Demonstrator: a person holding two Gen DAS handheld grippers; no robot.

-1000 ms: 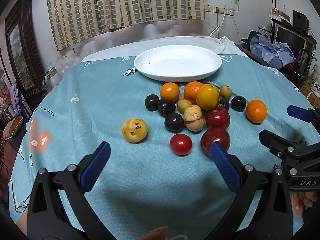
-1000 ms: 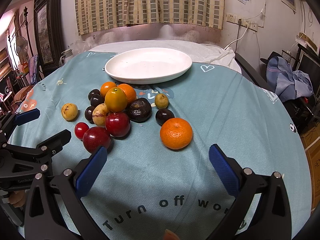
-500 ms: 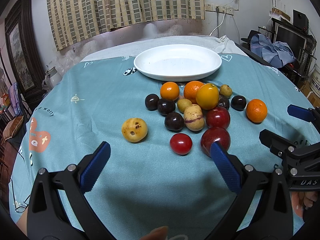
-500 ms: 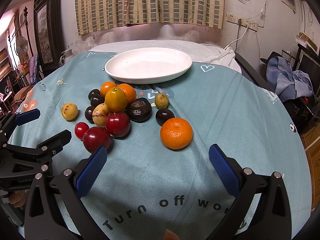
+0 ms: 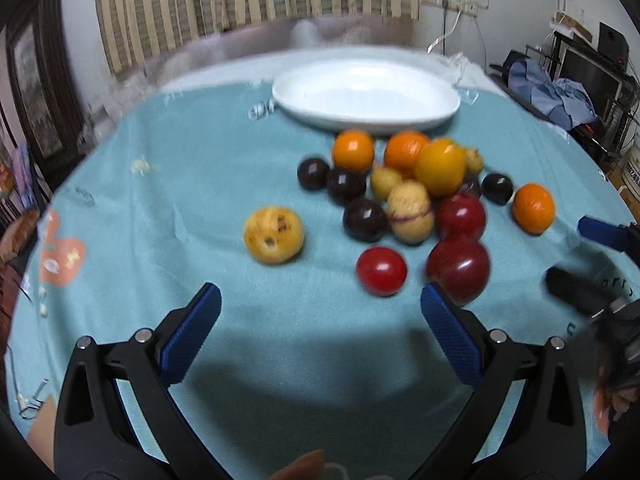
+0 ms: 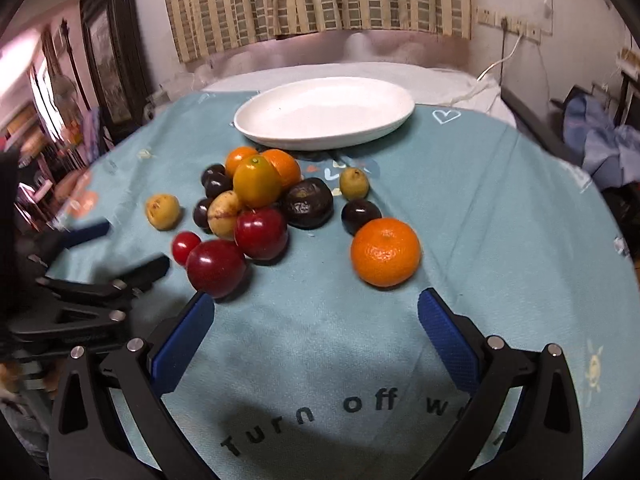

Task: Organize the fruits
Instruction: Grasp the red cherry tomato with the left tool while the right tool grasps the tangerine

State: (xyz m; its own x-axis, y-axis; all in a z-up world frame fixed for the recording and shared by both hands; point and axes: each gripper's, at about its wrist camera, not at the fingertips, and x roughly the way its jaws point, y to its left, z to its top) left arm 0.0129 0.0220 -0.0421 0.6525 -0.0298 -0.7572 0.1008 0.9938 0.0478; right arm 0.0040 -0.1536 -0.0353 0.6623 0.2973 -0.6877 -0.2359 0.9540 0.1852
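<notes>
I see a matt teal cloth tablecloth (image 6: pixel 460 200) with a fine woven texture. On it, a smooth, glossy white plate (image 6: pixel 256 130) that looks ceramic. Just beside the plate, glossy red plums (image 6: pixel 216 268) catch highlights, and a mandarin (image 6: pixel 386 252) shows dimpled, slightly shiny peel. A dark passion fruit (image 6: pixel 310 202) looks wrinkled. My right gripper (image 6: pixel 316 332) has matt black plastic arms, ribbed blue pads (image 6: pixel 448 340) and metal rivets.

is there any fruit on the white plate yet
No, the plate is bare in the right wrist view; all the fruit, like the orange, sits on the cloth in front of it.
</notes>
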